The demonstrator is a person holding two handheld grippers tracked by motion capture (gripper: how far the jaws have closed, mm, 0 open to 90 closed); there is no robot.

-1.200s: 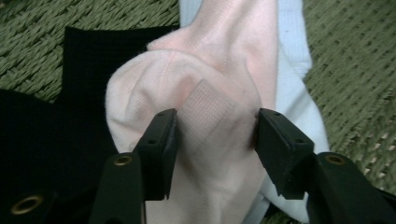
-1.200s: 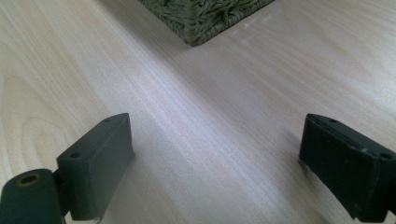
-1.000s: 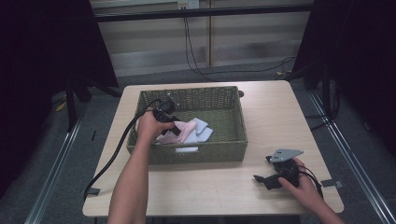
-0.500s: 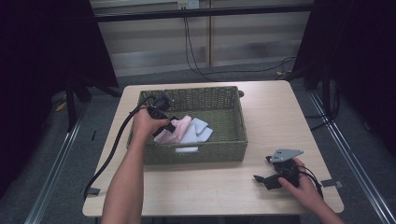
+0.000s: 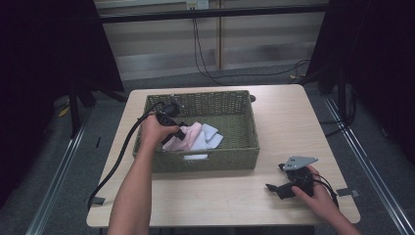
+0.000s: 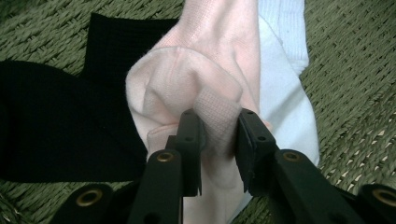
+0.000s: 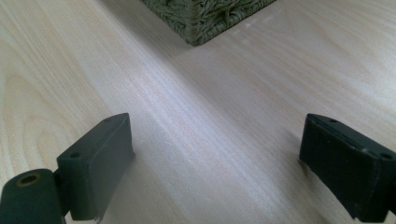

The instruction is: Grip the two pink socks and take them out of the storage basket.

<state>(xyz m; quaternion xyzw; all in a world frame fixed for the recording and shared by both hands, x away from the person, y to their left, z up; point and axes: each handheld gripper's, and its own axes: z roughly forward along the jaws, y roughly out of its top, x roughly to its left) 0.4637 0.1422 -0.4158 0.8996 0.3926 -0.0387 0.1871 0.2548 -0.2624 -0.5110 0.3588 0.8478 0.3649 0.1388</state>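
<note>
A green woven basket [image 5: 247, 127] stands on the table and holds a pink sock [image 5: 188, 134], a white sock [image 5: 209, 137] and a black one [image 6: 56, 121]. My left gripper [image 5: 175, 133] reaches into the basket from the left. In the left gripper view its jaws [image 6: 217, 128] pinch a fold of the pink sock [image 6: 187, 79], which lies over the white sock [image 6: 287, 98]. The jaws have just eased open slightly, with the fold still caught between the pads. My right gripper [image 5: 278, 188] rests on the table at the front right, open [image 7: 215, 154], with bare wood between its fingers.
The wooden table [image 5: 293, 117] has free room to the right of the basket and along its front edge. The basket's corner [image 7: 201, 23] lies ahead of the right gripper. A thick black cable [image 5: 120, 156] trails from the left gripper over the table's left edge.
The left hand has shifted slightly inside the basket and settled on the pink sock. The right hand and its gripper have stayed in place.
</note>
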